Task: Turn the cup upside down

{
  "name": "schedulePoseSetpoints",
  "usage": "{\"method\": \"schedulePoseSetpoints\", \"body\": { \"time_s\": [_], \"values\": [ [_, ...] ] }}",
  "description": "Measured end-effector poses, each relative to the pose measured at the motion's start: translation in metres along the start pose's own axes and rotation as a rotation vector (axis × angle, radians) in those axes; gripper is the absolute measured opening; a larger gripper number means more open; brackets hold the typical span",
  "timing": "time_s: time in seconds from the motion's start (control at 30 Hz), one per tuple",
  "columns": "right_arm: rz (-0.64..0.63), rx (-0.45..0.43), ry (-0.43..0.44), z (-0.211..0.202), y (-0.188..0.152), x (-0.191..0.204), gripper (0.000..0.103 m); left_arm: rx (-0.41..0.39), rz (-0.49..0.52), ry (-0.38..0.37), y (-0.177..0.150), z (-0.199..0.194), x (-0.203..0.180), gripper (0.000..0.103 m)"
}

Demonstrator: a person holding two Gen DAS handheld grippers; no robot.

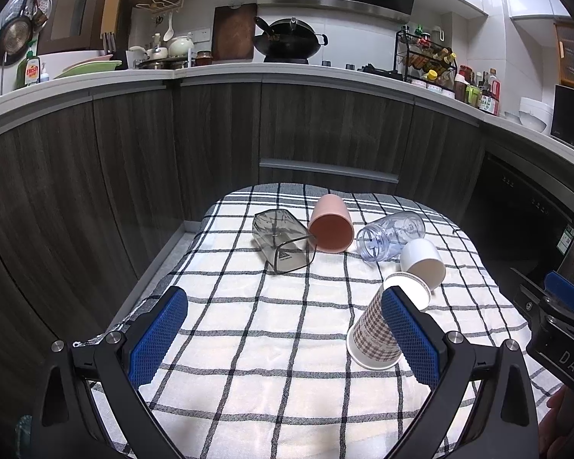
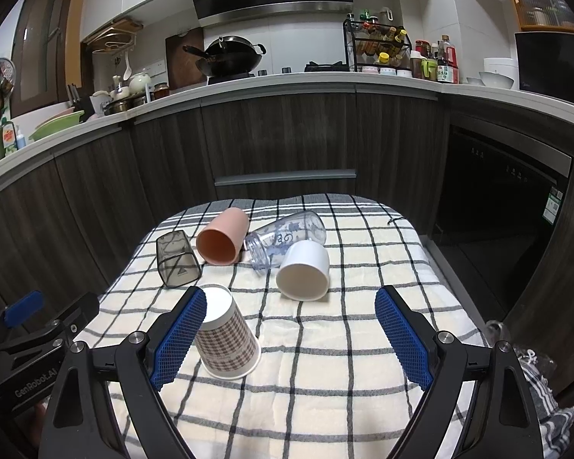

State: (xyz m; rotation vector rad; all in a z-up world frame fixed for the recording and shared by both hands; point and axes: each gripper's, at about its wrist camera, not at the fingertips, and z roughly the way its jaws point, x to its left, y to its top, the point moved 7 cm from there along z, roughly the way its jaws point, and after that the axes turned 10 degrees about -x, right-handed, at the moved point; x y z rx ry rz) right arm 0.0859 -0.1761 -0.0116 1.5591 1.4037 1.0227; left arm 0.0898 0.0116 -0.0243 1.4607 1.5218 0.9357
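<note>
A brown houndstooth paper cup (image 1: pixel 377 334) (image 2: pixel 225 338) stands upside down on the checked cloth, rim down and white base up. Behind it lie four cups on their sides: a white cup (image 1: pixel 423 262) (image 2: pixel 304 269), a clear printed plastic cup (image 1: pixel 392 235) (image 2: pixel 285 239), a pink cup (image 1: pixel 331 225) (image 2: pixel 222 241) and a smoky grey square cup (image 1: pixel 283 239) (image 2: pixel 176 258). My left gripper (image 1: pixel 283 334) is open and empty, its right finger in front of the paper cup. My right gripper (image 2: pixel 291 338) is open and empty, its left finger overlapping the paper cup.
The cloth-covered table (image 1: pixel 248 344) (image 2: pixel 344 363) stands before dark wood kitchen cabinets (image 1: pixel 210 134). A dishwasher front (image 2: pixel 497 199) is to the right. The right gripper shows at the right edge of the left view (image 1: pixel 562 317); the left gripper shows at the left of the right view (image 2: pixel 30 329).
</note>
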Motion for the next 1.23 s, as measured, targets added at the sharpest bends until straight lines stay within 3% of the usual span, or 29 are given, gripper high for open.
{"method": "schedulePoseSetpoints", "body": {
  "time_s": [0.2,1.23],
  "values": [
    [0.001,0.000,-0.001,-0.0001,0.0001,0.0001,0.090,-0.027,0.012,-0.017,0.0021,-0.0034,-0.0036,0.103],
    [0.004,0.010,-0.001,0.0009,-0.0026,0.0002,0.090,0.003,0.022,0.009,-0.0021,0.0019,0.0004,0.103]
  ]
}}
